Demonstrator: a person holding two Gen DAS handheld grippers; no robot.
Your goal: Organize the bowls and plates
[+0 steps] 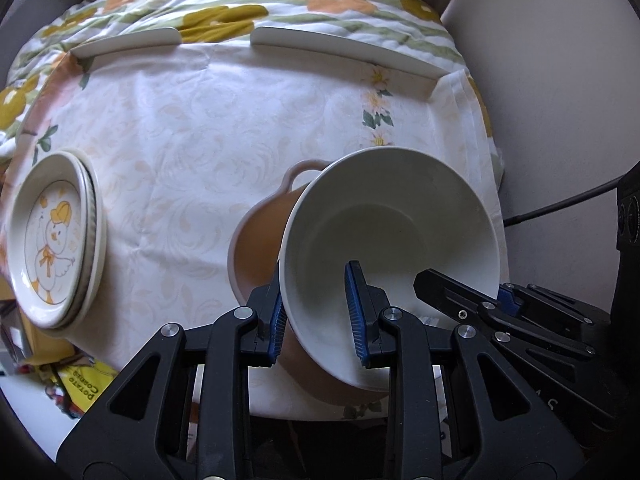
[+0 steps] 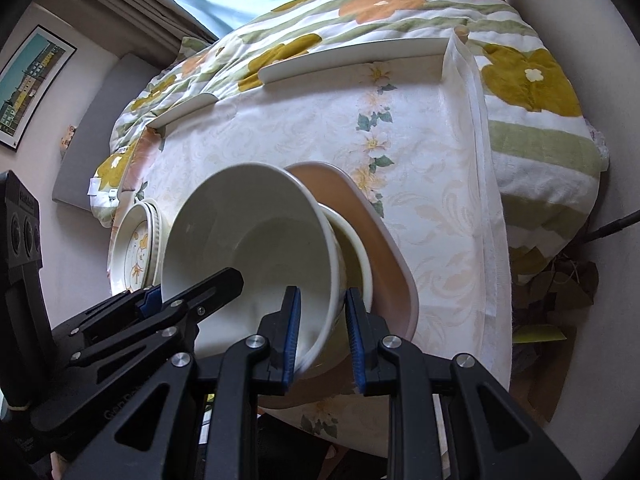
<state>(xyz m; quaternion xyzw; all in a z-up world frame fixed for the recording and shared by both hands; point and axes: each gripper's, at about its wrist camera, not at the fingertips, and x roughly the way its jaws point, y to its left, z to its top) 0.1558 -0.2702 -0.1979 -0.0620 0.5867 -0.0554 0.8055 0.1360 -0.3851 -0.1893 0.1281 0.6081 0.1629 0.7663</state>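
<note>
A white bowl (image 1: 392, 224) hangs tilted over a tan handled dish (image 1: 256, 256) near the table's front edge. My left gripper (image 1: 318, 316) straddles the bowl's left rim, one pad outside and one inside, with a visible gap. My right gripper (image 2: 324, 328) straddles the opposite rim of the white bowl (image 2: 260, 240), also with a gap; it shows in the left wrist view (image 1: 460, 296) too. In the right wrist view a second pale bowl (image 2: 356, 252) lies inside the tan dish (image 2: 380, 240) beneath the white one. A stack of plates with a duck picture (image 1: 52, 236) sits at the left.
The table wears a white patterned cloth (image 1: 200, 140). Two white curved rails (image 1: 344, 52) edge its far side, with a flowered blanket (image 1: 240, 8) behind. A black cable (image 1: 560, 204) runs off to the right. Papers and a yellow packet (image 1: 84, 384) lie below the table's left.
</note>
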